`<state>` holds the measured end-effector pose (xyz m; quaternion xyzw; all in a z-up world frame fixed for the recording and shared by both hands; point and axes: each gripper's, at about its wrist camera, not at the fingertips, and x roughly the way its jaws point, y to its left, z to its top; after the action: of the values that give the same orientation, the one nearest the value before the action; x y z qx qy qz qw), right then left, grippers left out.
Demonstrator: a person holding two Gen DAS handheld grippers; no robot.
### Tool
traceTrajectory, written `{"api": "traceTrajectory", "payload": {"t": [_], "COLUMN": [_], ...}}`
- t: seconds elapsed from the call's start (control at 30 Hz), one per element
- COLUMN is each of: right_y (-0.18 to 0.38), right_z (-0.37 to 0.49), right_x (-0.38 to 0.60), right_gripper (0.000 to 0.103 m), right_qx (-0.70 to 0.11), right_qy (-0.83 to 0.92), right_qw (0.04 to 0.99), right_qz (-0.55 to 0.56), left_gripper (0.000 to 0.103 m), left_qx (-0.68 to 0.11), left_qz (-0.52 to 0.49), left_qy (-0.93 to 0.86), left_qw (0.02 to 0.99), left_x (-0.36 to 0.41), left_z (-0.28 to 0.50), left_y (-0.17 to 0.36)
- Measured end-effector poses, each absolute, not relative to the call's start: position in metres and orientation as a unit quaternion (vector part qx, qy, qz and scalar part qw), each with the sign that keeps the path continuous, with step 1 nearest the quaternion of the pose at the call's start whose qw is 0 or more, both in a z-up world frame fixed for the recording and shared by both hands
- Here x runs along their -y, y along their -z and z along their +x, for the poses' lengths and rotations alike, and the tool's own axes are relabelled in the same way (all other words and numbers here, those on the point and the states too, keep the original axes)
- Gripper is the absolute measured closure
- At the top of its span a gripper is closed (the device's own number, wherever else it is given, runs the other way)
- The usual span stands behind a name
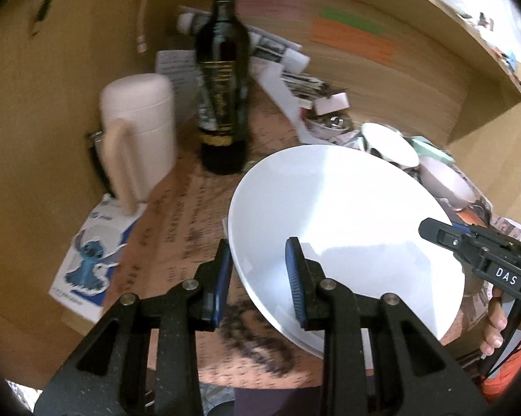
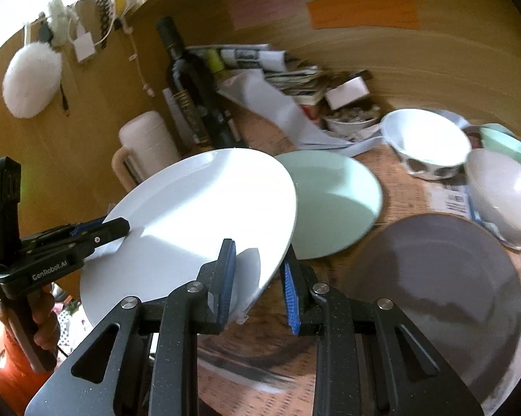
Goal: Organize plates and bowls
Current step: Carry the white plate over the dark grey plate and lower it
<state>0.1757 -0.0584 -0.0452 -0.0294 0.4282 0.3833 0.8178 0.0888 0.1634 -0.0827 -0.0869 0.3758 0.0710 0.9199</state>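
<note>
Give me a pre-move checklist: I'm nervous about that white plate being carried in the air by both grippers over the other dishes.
1. Left gripper pinching the rim of the white plate: ok, a pad on each face.
2. Right gripper pinching the opposite rim: ok, a pad on each face.
3. Plate level: not ok, it is tilted.
4. Plate clear of the wine bottle and the white jug: ok, both stand apart from it.
5. Landing spot: cannot tell; the pale green plate and the grey plate both lie bare.
6. Bowls out of the path: ok, the patterned bowl sits further back.
</note>
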Motion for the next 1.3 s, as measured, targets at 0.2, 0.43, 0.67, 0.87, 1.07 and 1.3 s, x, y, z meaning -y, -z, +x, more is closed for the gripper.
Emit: {"api": "traceTrajectory", "payload": {"t": [0.2, 0.43, 0.67, 0.87, 1.07, 1.3], "right_y": [0.042, 0.042, 0.046, 0.053, 0.057, 0.064], "right_z": [0.182, 0.188, 0.192, 0.196, 0.198, 0.203], "right_x": [0.09, 0.13, 0.17, 0.198, 0.218, 0.233], "right_gripper": [0.08, 0.08, 0.08, 0.08, 0.08, 0.079], "right_qx": [-0.425, -0.426, -0.434, -0.444, -0.451, -0.461], "right_qy": [-0.358, -0.333, -0.31, -0.29, -0.274, -0.256], "right_qw": [0.831, 0.841, 0.846, 0.848, 0.85, 0.849], "right_qz": [-0.018, -0.006, 0.008, 0.012, 0.017, 0.024], "left_gripper": [0.072, 0.072, 0.073, 0.072, 0.072, 0.072], "left_qx": [-0.376, -0.386, -0.402, -0.421, -0.432, -0.441], "left_qz": [-0.075, -0.06, -0.044, -0.035, -0.028, -0.024], "left_qy": [-0.042, -0.015, 0.011, 0.028, 0.044, 0.059], "left_qw": [0.922, 0.92, 0.915, 0.906, 0.9, 0.895], "left_x": [-0.131, -0.094, -0.057, -0.033, -0.016, -0.004], "left_z": [0.104, 0.122, 0.138, 0.151, 0.162, 0.17], "left_y": [0.082, 0.085, 0.09, 0.104, 0.115, 0.125]}}
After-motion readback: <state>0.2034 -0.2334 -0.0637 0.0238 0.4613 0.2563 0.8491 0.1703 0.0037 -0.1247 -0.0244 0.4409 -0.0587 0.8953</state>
